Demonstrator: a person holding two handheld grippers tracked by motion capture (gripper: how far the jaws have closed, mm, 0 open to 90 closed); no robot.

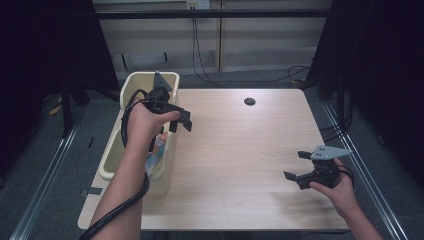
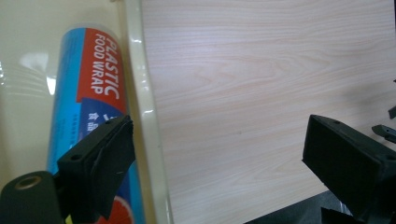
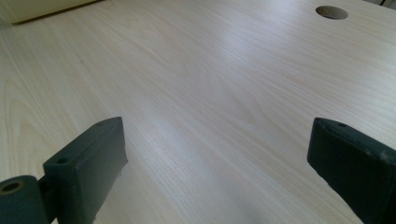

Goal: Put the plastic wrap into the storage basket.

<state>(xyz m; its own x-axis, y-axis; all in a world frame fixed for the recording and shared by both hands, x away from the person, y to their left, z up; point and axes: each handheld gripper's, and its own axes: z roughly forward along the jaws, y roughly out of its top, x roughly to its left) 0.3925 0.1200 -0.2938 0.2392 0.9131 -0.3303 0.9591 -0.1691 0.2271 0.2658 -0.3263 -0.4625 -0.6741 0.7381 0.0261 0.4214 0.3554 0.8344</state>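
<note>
- Cream plastic bin (image 1: 131, 82) at the table's left edge holds the blue-and-red food wrap roll (image 2: 91, 93).
- Left gripper (image 1: 176, 118) gapes wide and empty above the rim; descending, a jaw might catch it.
- Right gripper (image 1: 299, 166) open, idle.

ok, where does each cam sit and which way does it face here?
High view: above the person's side, looking forward and down on the table; both forearms, left gripper, right gripper.
Left gripper view: on the left gripper, facing down at the bin rim, food wrap roll inside.
Right gripper view: low, along open jaws across the tabletop to its cable hole.
Shared: bin and hole.
</note>
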